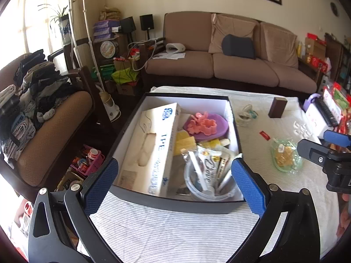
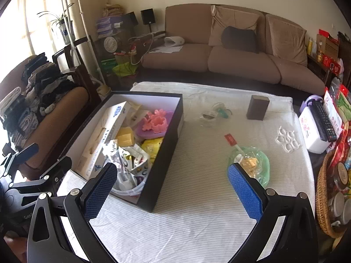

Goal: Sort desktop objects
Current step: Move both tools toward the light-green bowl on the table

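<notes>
Behind our striped table (image 1: 175,225) a brown sofa (image 1: 219,65) is standing. From the left wrist view, we are holding our left tool (image 1: 174,183) spread wide and empty over the near end of a black box (image 1: 175,203) packed with a glove carton (image 1: 151,146) and cup (image 1: 208,184). From the right wrist view, our right tool (image 2: 172,191) is gaping wide and empty too, a green wrapped snack (image 2: 250,164) lying just beside its right finger, the brown block (image 2: 257,107) well beyond.

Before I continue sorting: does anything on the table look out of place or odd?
The box is already crammed, while a green bag, red packet, brown block and white rings lie loose on the cloth. Nothing looks spilled or broken.
</notes>
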The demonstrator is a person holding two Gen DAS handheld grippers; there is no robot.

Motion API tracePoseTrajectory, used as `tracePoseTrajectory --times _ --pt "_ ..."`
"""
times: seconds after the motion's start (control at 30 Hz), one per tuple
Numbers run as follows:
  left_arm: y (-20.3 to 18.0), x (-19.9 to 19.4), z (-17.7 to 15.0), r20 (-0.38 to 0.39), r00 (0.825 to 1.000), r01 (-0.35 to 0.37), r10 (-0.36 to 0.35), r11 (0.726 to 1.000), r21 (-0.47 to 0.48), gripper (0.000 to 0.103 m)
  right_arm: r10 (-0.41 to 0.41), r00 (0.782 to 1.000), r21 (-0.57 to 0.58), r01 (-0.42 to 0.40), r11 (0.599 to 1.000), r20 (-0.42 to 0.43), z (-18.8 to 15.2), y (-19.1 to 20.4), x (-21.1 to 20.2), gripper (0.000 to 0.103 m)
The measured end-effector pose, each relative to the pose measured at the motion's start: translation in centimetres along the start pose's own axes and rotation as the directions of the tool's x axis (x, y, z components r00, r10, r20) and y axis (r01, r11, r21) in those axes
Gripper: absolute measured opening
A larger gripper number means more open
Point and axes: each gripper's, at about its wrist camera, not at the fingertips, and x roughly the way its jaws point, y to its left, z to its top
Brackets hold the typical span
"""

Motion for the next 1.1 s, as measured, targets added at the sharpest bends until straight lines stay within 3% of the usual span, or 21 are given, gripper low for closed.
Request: tracePoseTrajectory --times 0.2,0.4,0.6,0.9,1.0,1.1 --pt "2.5 0.8 0.3 -0.003 1.000 -0.017 0.016 0.999 -0.030 0.103 0.051 0.998 0.009 -0.051 0.999 -0.024 0.3 1.8 1.1 0.103" --pt "1.1 1.5 -0.5 -0.015 1.000 -0.001 0.001 1.000 -0.004 0.103 0.006 0.999 0.038 -0.004 0.999 -0.042 -0.4 -1.1 1.8 0.103" --pt "-3.4 2.6 -0.5 -0.026 0.998 0.054 -0.053 0.998 0.036 0.103 -0.070 0.996 0.117 0.075 0.990 -0.049 -1.1 -7.9 1.3 0.103" --pt "-13.5 4.2 0.5 -0.054 0.986 0.162 -0.157 0.982 0.100 0.103 -0.176 0.983 0.192 0.182 0.964 -0.048 -2.0 -18.1 -0.9 0.103" --pt "-16.7 4.9 0.4 -0.075 0.977 0.208 -0.201 0.971 0.115 0.103 -0.174 0.984 0.216 0.181 0.960 -0.047 -2.5 -20.7 -1.1 0.103" --pt "-19.7 6.4 0.0 -0.133 0.956 0.276 -0.261 0.954 0.119 0.103 -0.152 0.987 0.237 0.160 0.958 -0.053 -3.2 -22.9 -0.5 0.103"
